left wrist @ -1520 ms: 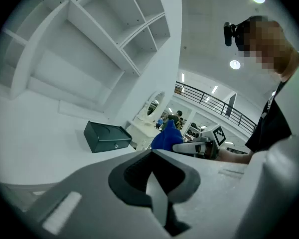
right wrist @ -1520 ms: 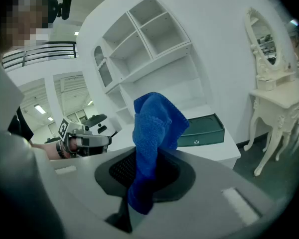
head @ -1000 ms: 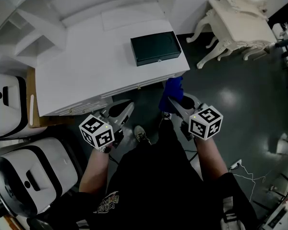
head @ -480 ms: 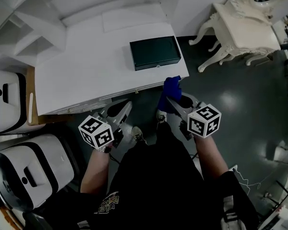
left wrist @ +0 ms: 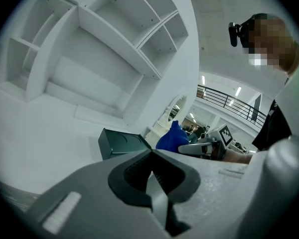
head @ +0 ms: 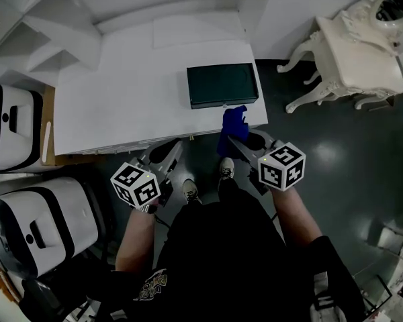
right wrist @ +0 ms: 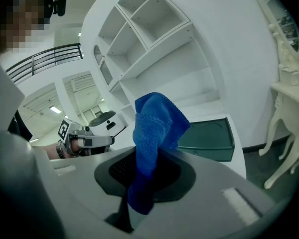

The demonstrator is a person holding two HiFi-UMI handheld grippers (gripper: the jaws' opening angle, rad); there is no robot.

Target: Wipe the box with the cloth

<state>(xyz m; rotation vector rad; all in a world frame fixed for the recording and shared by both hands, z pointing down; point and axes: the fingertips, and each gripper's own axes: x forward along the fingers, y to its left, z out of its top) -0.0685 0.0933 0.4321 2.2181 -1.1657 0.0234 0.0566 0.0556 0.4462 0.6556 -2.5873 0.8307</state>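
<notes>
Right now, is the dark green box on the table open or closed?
Closed. The box lies flat on the white table, lid down; no gap or inside shows in any view.

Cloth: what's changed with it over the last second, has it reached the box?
The right gripper, shut on the blue cloth, has carried it forward to the near edge of the dark green box; contact cannot be told. The box lies where it was on the white desk, and the left gripper stays shut and empty.
</notes>
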